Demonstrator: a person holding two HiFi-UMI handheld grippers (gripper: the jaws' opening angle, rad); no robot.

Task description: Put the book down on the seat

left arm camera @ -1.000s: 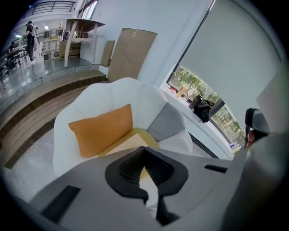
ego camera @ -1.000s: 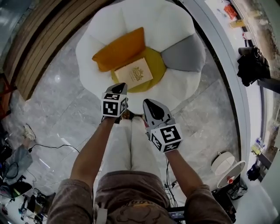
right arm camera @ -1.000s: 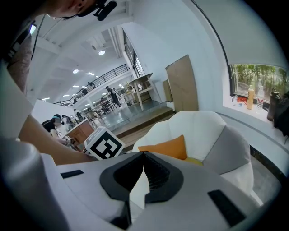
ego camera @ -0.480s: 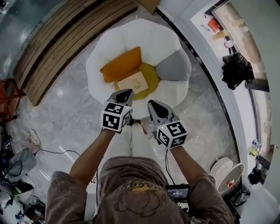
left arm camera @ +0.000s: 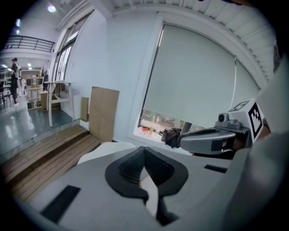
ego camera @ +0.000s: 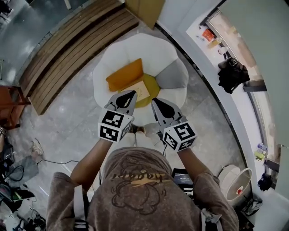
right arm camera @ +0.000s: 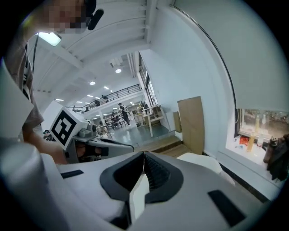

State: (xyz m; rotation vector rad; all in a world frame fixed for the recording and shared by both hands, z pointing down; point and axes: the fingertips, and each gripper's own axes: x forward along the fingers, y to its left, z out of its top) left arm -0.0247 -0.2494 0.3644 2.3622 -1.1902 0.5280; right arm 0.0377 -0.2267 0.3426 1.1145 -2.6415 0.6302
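Observation:
The tan book [ego camera: 141,91] lies flat on the yellow seat cushion [ego camera: 152,85] of a white petal-shaped chair [ego camera: 135,49], with nothing holding it. An orange pillow [ego camera: 124,75] lies beside it to the left and a grey pillow [ego camera: 172,75] to the right. My left gripper [ego camera: 128,96] and right gripper [ego camera: 156,102] hover side by side on the near side of the chair, well above the seat. Both are shut and hold nothing. In the left gripper view the jaws [left arm camera: 144,152] meet on nothing; in the right gripper view the jaws [right arm camera: 143,158] do too.
A wooden platform [ego camera: 67,43] runs at the left behind the chair, and a cardboard sheet [ego camera: 145,10] leans at the back. A window ledge [ego camera: 212,34] with small items and a dark bag [ego camera: 232,72] is at the right. Cables and clutter [ego camera: 18,180] lie at lower left.
The chair and book look smaller and farther off than a second ago. Both grippers have drawn back from the seat and risen toward the person's chest. The book stays put.

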